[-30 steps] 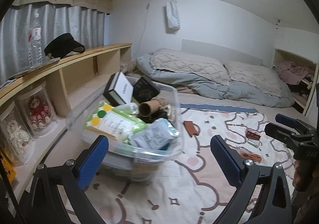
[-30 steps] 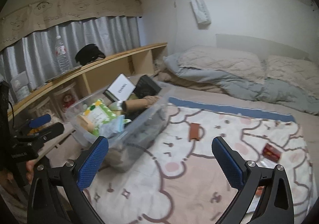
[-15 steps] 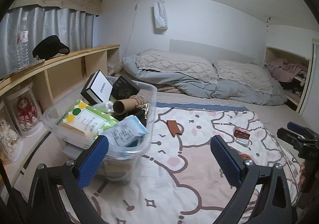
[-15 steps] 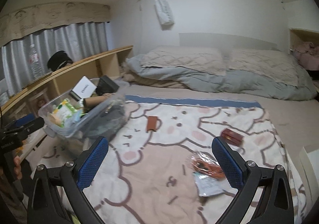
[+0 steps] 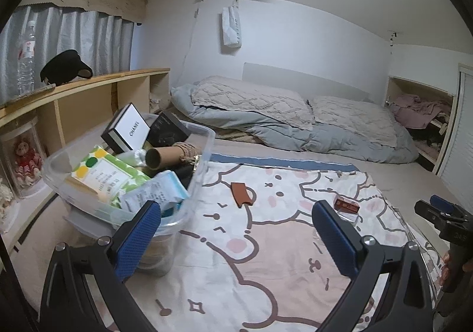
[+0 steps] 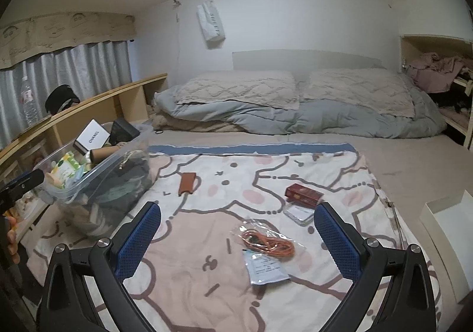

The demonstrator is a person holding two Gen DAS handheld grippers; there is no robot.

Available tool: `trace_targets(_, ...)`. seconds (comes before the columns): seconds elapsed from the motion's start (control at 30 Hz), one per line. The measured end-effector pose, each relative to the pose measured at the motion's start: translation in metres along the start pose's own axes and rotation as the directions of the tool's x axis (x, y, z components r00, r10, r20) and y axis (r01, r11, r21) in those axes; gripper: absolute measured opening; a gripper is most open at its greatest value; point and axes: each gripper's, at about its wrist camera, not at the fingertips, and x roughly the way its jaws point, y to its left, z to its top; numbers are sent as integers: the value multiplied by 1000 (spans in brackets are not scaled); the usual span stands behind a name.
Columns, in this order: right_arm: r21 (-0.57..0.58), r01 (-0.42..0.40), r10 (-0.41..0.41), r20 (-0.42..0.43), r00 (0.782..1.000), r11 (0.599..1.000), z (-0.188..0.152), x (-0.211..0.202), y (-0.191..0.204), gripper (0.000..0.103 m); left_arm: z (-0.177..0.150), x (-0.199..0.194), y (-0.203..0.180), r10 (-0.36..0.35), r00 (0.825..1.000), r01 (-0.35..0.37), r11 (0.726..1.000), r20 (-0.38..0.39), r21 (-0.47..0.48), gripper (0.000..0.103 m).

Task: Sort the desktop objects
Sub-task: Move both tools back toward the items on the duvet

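A clear plastic bin (image 5: 204,140) (image 6: 97,168) packed with boxes, a cardboard tube and a green tissue pack stands at the left of the patterned blanket (image 6: 224,243). Loose on the blanket lie a brown leather sleeve (image 5: 241,193) (image 6: 186,182), a red box (image 6: 303,191) (image 5: 346,204), a small clear case (image 6: 298,212), a bagged orange cable (image 6: 267,242) and a grey packet (image 6: 266,267). My left gripper (image 5: 236,237) is open beside the bin, nothing between its fingers. Over the cable and packet my right gripper (image 6: 238,239) hangs open and empty.
A wooden shelf (image 5: 88,86) runs along the left wall with a water bottle (image 5: 26,60) and black cap (image 5: 65,67). Pillows and a grey duvet (image 6: 295,116) fill the far end of the bed. A white box (image 6: 449,240) sits at the right edge.
Both grippers have swung right, away from the bin. The right view now takes in the cable, packet and red box. Both stay open.
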Motion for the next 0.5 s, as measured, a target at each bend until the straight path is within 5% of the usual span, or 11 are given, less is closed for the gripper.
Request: trace_targets(0.5,34,82,-79,-89,993,996,-39,45,-36,103,-32,17,-28,-60,994,55,997,88,58,103)
